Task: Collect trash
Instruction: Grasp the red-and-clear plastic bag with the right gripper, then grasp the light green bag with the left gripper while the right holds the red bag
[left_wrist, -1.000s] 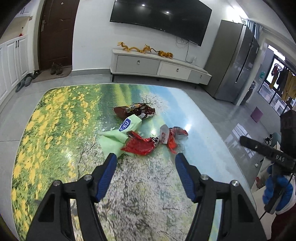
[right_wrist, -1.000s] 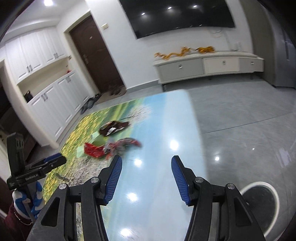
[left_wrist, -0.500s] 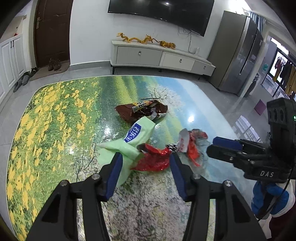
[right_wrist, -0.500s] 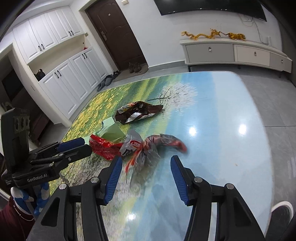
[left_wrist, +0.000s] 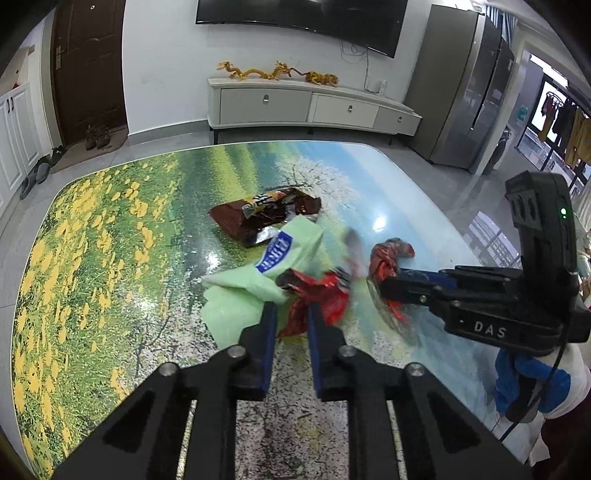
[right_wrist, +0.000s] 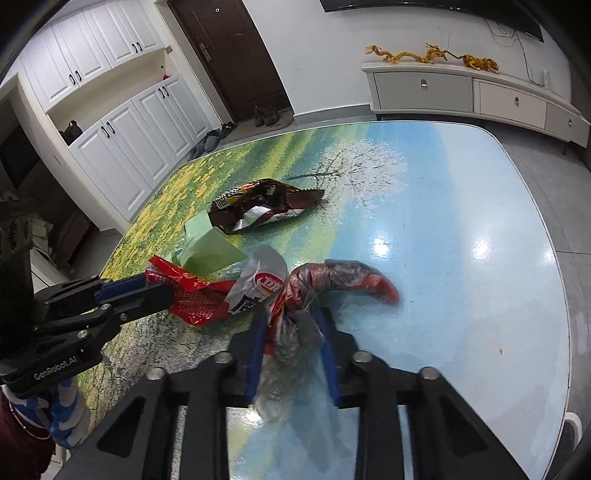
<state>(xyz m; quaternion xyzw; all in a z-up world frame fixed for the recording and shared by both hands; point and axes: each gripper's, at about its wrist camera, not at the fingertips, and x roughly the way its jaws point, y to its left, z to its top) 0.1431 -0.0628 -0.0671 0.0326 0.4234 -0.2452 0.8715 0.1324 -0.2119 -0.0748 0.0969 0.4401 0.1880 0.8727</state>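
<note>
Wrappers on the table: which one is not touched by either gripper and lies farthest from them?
The brown wrapper, torn open with silver lining showing. Nearer, the left gripper pinches the red wrapper and the right gripper the twisted one.

Grey tiled floor (left_wrist: 122, 155), white cabinet (left_wrist: 314, 107), dark door (left_wrist: 88, 70), wall television (left_wrist: 299, 14).

The left gripper (left_wrist: 290, 325) is pinching the red wrapper (left_wrist: 317, 299), its jaws having just been closing on it. The green bag (left_wrist: 255, 284) is lying just left of the jaws, the brown wrapper (left_wrist: 258, 218) beyond them. The right gripper (left_wrist: 399, 284) is clamping the twisted wrapper (left_wrist: 388, 258), right of the jaws.
</note>
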